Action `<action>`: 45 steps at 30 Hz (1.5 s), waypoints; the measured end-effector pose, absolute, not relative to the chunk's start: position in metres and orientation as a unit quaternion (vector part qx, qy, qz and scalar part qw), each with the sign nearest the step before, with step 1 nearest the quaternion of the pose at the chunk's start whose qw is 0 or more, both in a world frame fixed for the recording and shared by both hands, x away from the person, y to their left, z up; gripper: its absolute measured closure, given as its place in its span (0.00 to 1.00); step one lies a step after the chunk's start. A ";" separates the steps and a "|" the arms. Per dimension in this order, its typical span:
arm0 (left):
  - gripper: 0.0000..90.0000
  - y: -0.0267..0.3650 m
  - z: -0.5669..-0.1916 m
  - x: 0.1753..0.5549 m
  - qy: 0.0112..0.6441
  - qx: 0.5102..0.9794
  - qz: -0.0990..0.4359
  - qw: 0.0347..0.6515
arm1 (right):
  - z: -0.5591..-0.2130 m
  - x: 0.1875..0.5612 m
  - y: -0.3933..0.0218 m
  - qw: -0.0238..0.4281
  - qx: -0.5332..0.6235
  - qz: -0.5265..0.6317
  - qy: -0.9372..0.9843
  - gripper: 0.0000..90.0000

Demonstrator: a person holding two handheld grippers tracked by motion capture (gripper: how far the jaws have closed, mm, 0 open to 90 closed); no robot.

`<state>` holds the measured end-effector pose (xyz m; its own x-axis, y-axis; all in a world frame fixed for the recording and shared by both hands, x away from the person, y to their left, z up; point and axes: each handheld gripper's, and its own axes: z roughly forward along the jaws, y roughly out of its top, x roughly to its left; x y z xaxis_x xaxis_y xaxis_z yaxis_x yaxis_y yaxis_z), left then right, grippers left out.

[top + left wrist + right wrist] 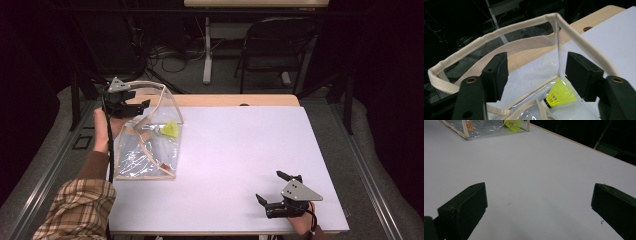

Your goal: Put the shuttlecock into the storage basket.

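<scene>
At left edge of white counter (240,165): clear plastic bag with beige fabric trim (147,150) seen standing, mouth upward. Yellow feathered shuttlecock (560,95) seen lying inside bag, near bottom corner. Left tool (131,104) held above bag rim, jaws parted, nothing gripped, likely just after drop. Right tool (280,191) rested well apart from bag, jaws wide, empty.

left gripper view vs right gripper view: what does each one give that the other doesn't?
Left gripper view: the clear bag's cream rim standing open and a strap behind it, framed between the left gripper's open jaws, nothing pinched. Right gripper view: the right gripper wide open over bare white table, the bag's bottom edge far off. Both: the yellow shuttlecock inside the bag.
</scene>
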<state>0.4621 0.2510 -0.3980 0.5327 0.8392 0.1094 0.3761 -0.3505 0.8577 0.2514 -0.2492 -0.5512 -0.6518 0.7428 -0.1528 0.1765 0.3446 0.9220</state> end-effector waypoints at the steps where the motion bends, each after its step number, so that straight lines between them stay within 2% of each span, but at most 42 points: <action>1: 0.36 0.250 -0.397 0.461 0.393 0.772 0.282 0.413 | -0.551 0.251 -0.249 0.290 0.300 0.488 0.767 0.00; 13: 0.18 0.246 -0.388 0.448 0.395 0.754 0.290 0.437 | -0.551 0.251 -0.249 0.291 0.296 0.487 0.768 0.00; 26: 0.03 0.238 -0.382 0.435 0.380 0.745 0.285 0.468 | -0.550 0.250 -0.248 0.292 0.297 0.486 0.768 0.00; 31: 0.00 0.235 -0.383 0.430 0.374 0.745 0.285 0.474 | -0.550 0.250 -0.247 0.294 0.297 0.485 0.769 0.00; 45: 0.00 0.222 -0.379 0.404 0.342 0.742 0.287 0.500 | -0.550 0.249 -0.247 0.294 0.297 0.485 0.769 0.00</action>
<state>0.4040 0.2218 -0.3790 0.6022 0.7940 0.0839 0.2199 -0.2659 0.9386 0.2494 -0.2472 -0.5500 -0.6510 0.7411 -0.1643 0.1712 0.3542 0.9194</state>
